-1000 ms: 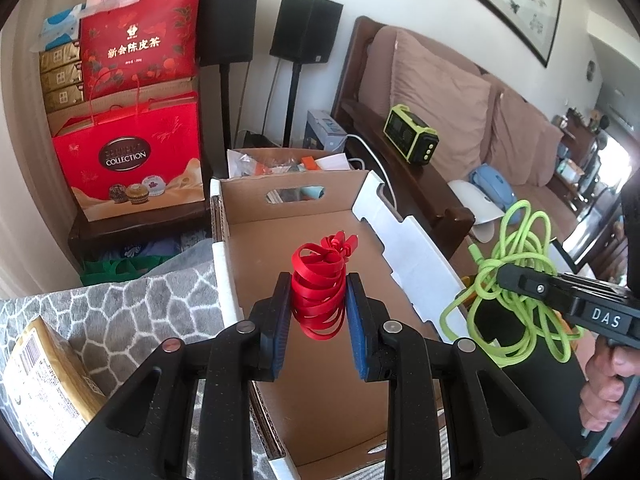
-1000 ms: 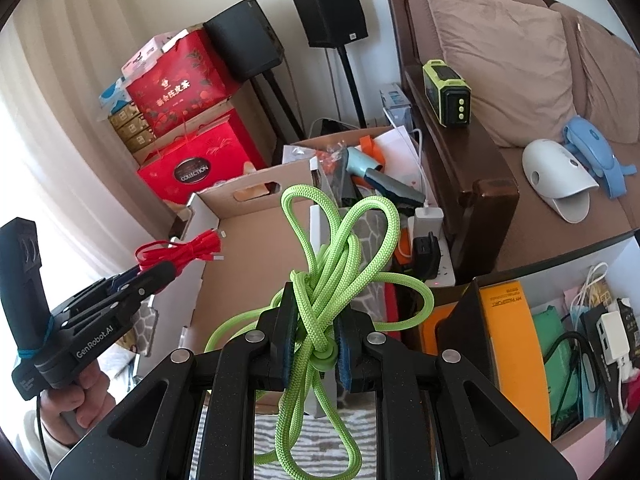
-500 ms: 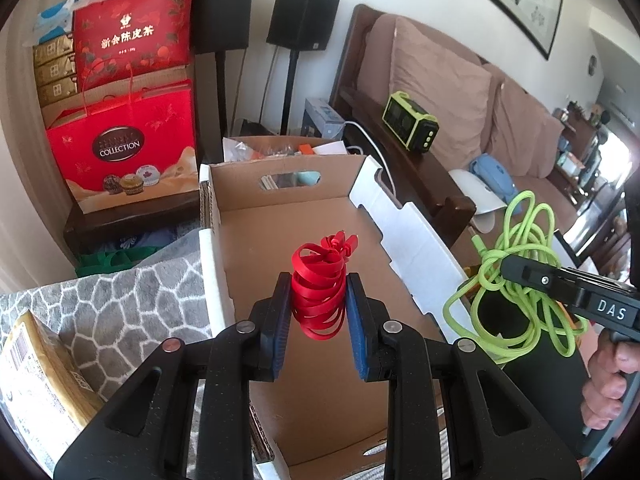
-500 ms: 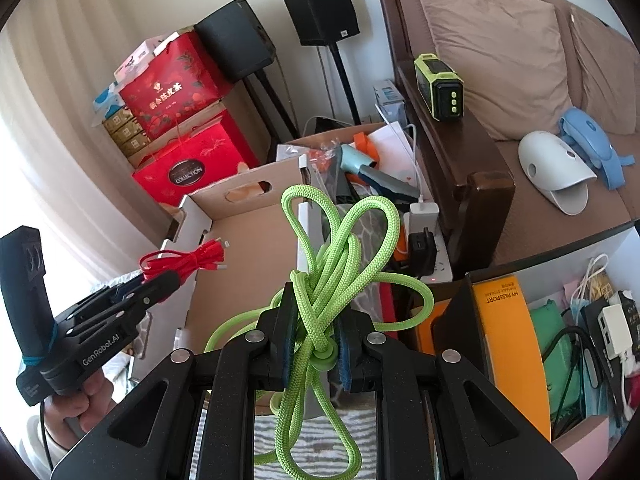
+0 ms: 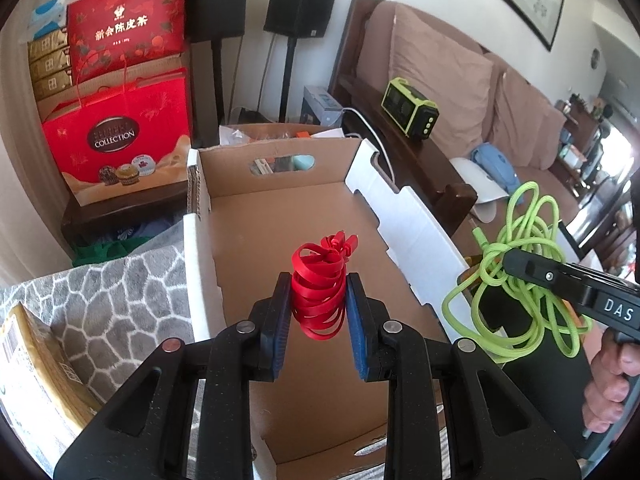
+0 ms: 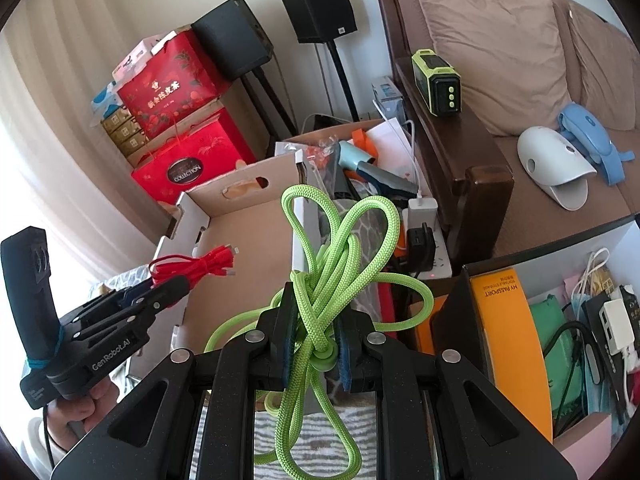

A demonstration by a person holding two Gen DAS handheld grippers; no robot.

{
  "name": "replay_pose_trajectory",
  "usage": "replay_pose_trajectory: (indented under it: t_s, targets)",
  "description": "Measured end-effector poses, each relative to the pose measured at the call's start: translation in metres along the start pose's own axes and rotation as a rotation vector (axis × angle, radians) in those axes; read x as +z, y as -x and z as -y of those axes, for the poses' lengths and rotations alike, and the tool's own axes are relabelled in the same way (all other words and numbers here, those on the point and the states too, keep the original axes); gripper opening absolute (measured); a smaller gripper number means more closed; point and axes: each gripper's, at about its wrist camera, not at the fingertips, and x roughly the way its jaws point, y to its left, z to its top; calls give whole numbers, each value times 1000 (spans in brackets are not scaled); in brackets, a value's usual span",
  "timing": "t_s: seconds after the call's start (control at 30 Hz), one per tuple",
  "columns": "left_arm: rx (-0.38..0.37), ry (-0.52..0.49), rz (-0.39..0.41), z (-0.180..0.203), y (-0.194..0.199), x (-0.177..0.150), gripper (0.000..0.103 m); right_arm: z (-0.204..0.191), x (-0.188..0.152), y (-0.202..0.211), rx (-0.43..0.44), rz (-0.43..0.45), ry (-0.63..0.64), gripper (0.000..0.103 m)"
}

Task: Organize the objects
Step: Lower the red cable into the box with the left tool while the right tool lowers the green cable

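Red cable (image 5: 319,298), coiled into a tight bundle, sits pinched between the blue pads of the left gripper (image 5: 319,308), held in the air above the open cardboard box (image 5: 276,224). From the right wrist view that same red bundle (image 6: 192,266) pokes out of the left gripper's (image 6: 182,280) tips, over the near left wall of the box (image 6: 244,240), and a hand (image 6: 86,404) grips the handle below.

Over on the other side, the right gripper (image 6: 314,338) clamps a green rope (image 6: 336,248), jaws pressed onto the knotted middle; loops fan upward and more rope dangles below the pads. In the left wrist view the green rope (image 5: 516,280) hangs off the right gripper's (image 5: 508,260) nose just beyond the box's white right wall, with a hand (image 5: 608,388) at the trigger.

The box floor is bare brown cardboard with a handle cut-out in the far wall. Behind it, a second box (image 6: 360,148) is crammed with odds and ends, a blue hair dryer (image 6: 360,164) among them. Red gift bags (image 5: 120,136) stack at far left beside two black speakers (image 5: 300,4). A sofa (image 5: 440,76) runs along the right, a green-edged radio (image 5: 410,108) on its wooden arm. A grey patterned rug (image 5: 112,300) lies left of the box.
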Motion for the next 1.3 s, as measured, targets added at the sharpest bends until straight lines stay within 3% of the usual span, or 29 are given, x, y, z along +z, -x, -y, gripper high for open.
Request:
replay_pose_trajectory:
  t_s: [1.3]
  targets:
    - [18,21,-26,-2,-13,-2,24,-4,-5,-10,12,6,6,16]
